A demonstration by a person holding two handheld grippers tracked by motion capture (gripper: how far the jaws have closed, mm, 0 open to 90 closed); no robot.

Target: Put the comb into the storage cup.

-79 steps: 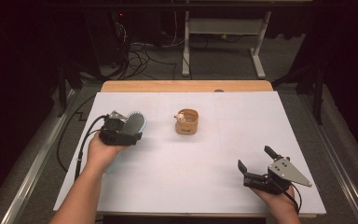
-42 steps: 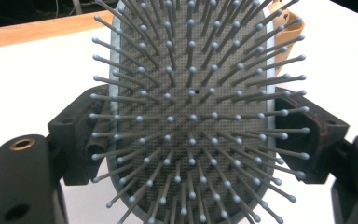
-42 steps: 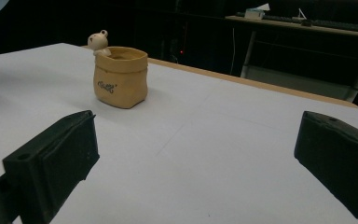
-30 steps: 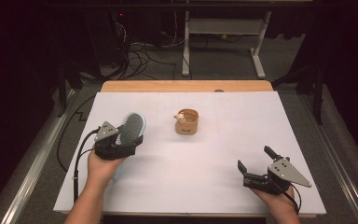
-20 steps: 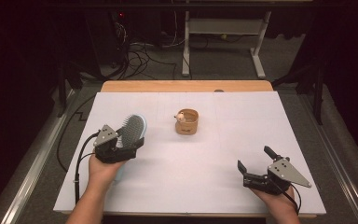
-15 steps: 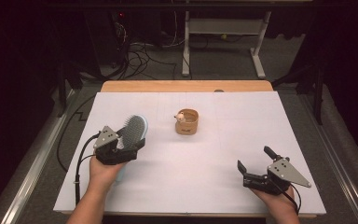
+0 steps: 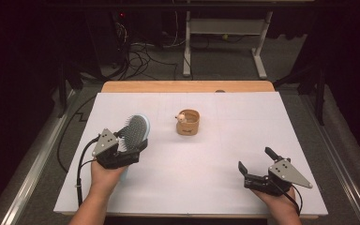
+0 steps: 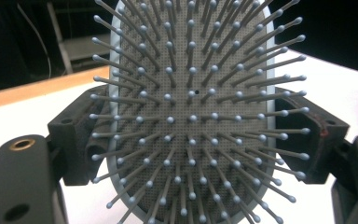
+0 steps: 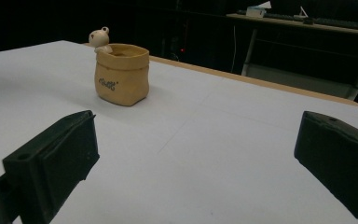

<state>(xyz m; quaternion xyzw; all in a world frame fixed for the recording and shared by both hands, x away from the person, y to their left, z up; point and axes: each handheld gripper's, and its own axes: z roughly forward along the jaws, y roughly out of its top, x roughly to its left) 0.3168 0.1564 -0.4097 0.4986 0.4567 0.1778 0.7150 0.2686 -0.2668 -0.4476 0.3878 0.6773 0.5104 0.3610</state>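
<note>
Left gripper [image 7: 130, 146] is clamped on a pale-blue paddle hairbrush [image 7: 134, 130], jaws closed against the two long edges of the brush head, low on the head near where it narrows. Looks like a deliberate edge grip: it keeps the pads off the bristles and leaves the bristle face [image 8: 191, 116] free, turned toward the gripper's own camera. Brush is off the table, held over the near-left part of the white table sheet [image 7: 215, 187], head tipped up and away toward the far side. Right gripper [image 7: 257, 165] sits near-right, low over the sheet, jaws spread wide with nothing between them; probably parked as the free hand, pointed toward the small tan sack-shaped pot [image 7: 188, 123] with a little animal figure [image 9: 100, 38] on its rim. Pot stands upright mid-table, well apart from both grippers, so it reads as the likely target for the brush, though that's my guess. Hard to see: the brush handle is mostly hidden under the left gripper body and hand, only a pale sliver shows below it in the high view. Left gripper view cuts off the brush top and bottom. Pot interior isn't readable from either angle; the print on its front is too small to make out.
</note>
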